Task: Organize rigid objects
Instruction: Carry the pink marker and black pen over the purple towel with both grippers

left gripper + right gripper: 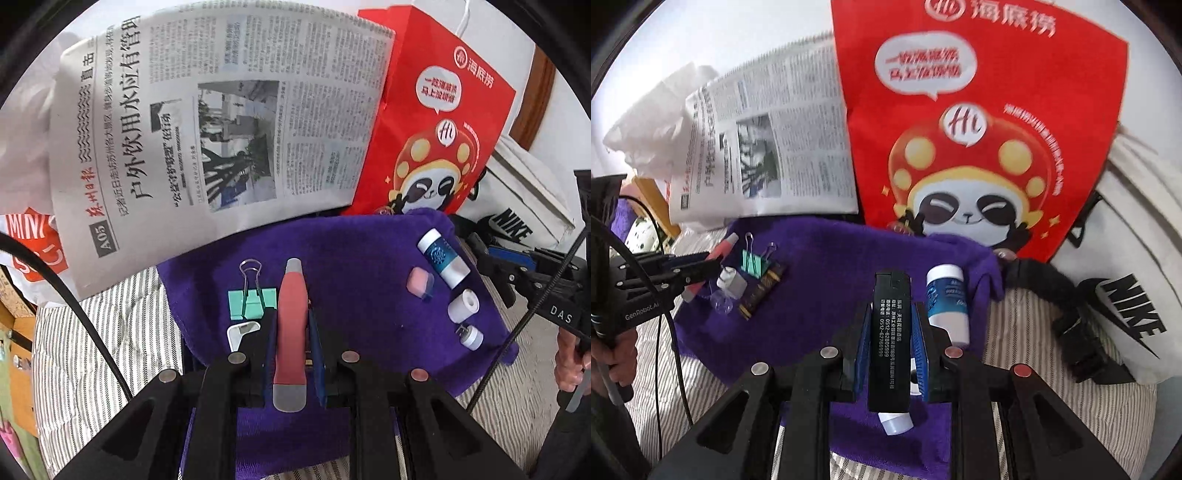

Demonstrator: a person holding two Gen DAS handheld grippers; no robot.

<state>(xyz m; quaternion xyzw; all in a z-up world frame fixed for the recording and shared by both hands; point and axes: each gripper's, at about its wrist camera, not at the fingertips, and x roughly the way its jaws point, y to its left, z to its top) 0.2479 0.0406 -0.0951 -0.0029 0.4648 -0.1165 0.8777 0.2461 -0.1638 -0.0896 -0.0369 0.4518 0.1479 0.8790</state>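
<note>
A deep purple towel (pixel 369 258) lies over bedding striped grey and white (pixel 110 350). On it are a coral-red and grey cutter (pixel 292 325), a mint-green binder clip (pixel 253 301), a pink eraser (pixel 419 282) and a white tube with a blue label (pixel 441 258). The black box (pixel 890 332) carries white print. The bag (pixel 979 129) is bright red with a panda.

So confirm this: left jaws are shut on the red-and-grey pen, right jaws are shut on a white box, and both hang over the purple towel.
One thing is wrong. The right gripper holds a black box with white print, as the right wrist view shows. The left gripper does grip the red-and-grey pen, over the purple towel.
</note>
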